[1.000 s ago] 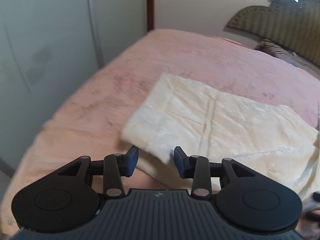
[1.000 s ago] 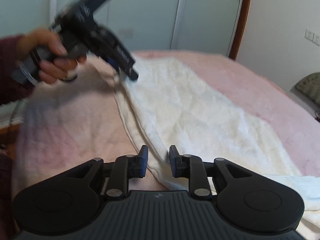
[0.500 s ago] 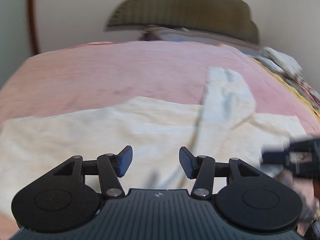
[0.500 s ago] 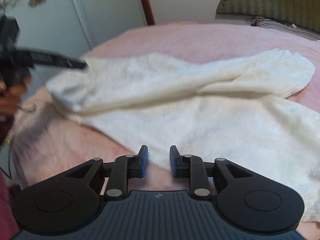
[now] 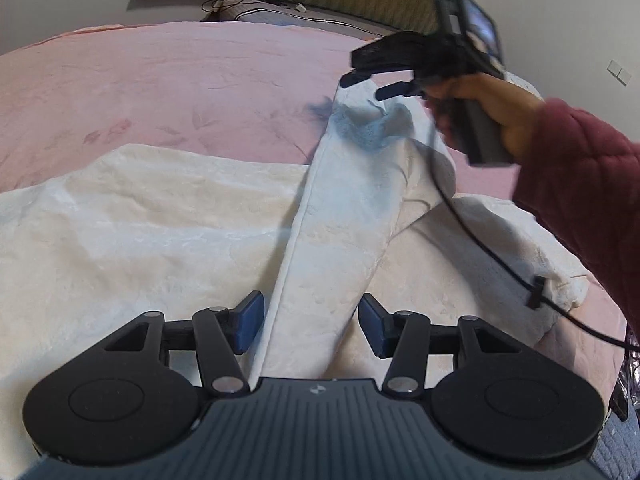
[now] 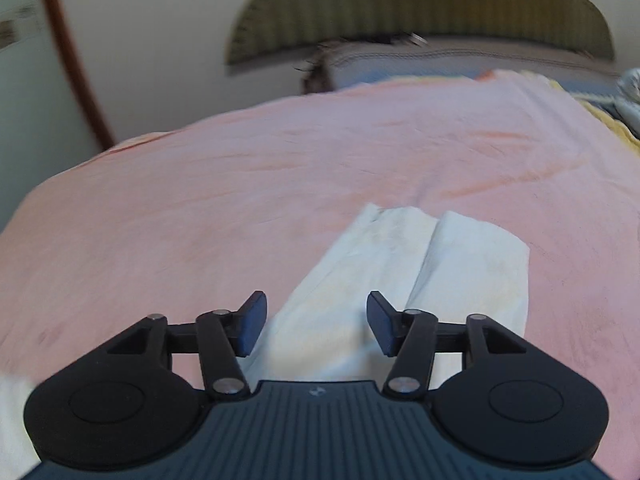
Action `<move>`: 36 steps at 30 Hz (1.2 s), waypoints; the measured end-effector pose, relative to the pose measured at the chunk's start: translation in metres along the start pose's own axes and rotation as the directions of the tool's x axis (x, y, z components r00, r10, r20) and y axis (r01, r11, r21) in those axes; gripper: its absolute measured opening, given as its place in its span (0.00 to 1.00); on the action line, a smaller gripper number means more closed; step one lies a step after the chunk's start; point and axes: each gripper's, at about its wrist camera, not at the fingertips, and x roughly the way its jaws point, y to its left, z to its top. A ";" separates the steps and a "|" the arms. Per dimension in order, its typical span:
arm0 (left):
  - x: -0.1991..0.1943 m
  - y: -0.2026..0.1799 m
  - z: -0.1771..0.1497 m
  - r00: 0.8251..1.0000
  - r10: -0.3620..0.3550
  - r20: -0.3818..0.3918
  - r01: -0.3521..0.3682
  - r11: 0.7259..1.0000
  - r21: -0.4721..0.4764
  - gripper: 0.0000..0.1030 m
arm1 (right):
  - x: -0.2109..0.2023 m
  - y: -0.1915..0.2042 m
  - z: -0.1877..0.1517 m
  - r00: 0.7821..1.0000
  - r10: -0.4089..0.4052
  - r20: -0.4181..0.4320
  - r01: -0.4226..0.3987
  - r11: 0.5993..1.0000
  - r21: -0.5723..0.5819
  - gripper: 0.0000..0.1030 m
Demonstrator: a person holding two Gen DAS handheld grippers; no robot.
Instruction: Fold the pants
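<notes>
From the left wrist, the left gripper [image 5: 311, 326] hangs with fingers spread over the cream pants [image 5: 160, 216] on the pink bed [image 5: 160, 80], nothing pinched, while the right wrist shows the right gripper [image 6: 313, 322], fingers just sprung apart, above a loose pant leg [image 6: 360, 280].

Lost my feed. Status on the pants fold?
Both tools open, right tool just released, left tool empty. Pants on bed, one leg folded across. Nothing in the way.

No readable text, labels or numbers anywhere.
</notes>
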 end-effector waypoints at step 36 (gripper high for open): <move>0.013 -0.041 -0.002 0.991 0.137 0.006 -0.136 0.981 0.137 0.32 | -0.073 -0.157 -0.088 0.903 0.318 0.288 -0.429 0.680 0.595 0.62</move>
